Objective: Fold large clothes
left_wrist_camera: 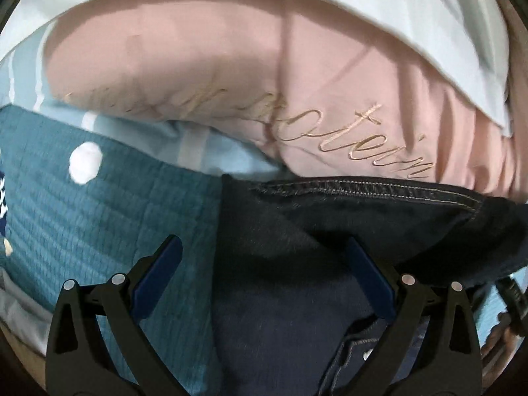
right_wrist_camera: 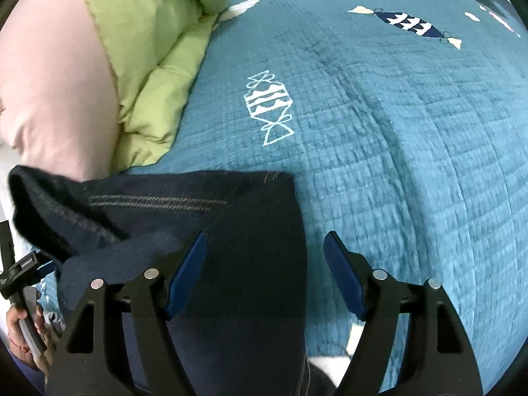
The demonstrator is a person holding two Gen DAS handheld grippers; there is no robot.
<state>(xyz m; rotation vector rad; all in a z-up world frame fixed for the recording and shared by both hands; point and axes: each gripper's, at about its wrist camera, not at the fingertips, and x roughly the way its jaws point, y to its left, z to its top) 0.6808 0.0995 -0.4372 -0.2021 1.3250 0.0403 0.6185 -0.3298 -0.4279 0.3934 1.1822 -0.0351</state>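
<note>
Dark blue jeans (left_wrist_camera: 297, 247) lie on a teal quilted bedspread (left_wrist_camera: 99, 198), with a stitched hem at their far edge. My left gripper (left_wrist_camera: 264, 264) is open just above the denim, with its left finger over the bedspread. In the right wrist view the jeans (right_wrist_camera: 231, 231) lie at the lower left, with a lifted fold at the left. My right gripper (right_wrist_camera: 265, 257) is open, straddling the jeans' right edge over the bedspread (right_wrist_camera: 396, 165).
A pink pillow (left_wrist_camera: 231, 66) with gold script and a pale blue pillow (left_wrist_camera: 396, 0) lie beyond the jeans. A green duvet (right_wrist_camera: 158, 49) and the pink pillow (right_wrist_camera: 56, 99) lie at the left. The person's hand on the left gripper's handle (right_wrist_camera: 23, 297) shows at the lower left.
</note>
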